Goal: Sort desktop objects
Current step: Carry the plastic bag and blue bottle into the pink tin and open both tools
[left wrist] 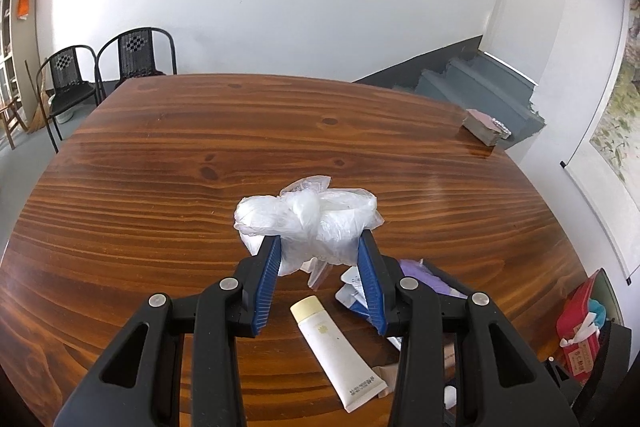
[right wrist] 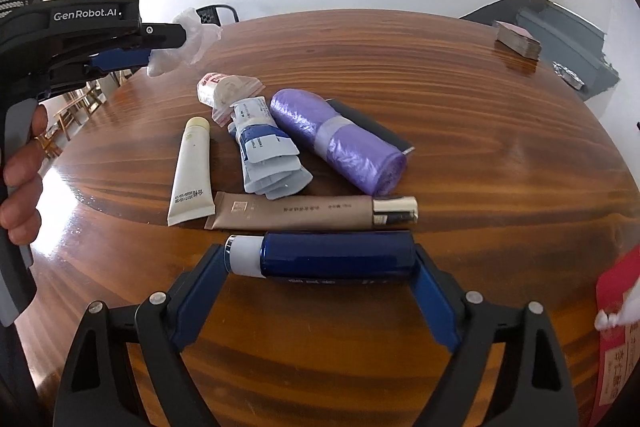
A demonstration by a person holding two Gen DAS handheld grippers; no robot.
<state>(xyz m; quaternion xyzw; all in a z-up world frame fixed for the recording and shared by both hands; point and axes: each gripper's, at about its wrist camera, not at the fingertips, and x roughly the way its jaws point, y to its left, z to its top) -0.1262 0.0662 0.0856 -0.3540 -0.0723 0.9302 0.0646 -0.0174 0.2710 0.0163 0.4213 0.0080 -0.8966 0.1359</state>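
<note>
Left wrist: left tool (left wrist: 318,247) pinches the crumpled plastic bag (left wrist: 306,217). Right tool (right wrist: 320,259), spread, straddles the blue bottle (right wrist: 332,257) at six o'clock; squeeze gently, centred.

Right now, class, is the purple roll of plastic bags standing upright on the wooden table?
No: the purple roll of plastic bags lies on its side on the wooden table, beside the blue-and-white sachets.

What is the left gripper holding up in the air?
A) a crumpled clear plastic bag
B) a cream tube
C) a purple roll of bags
A: the left gripper has its blue fingers pressed on the crumpled clear plastic bag, lifted off the brown wooden table.
</note>
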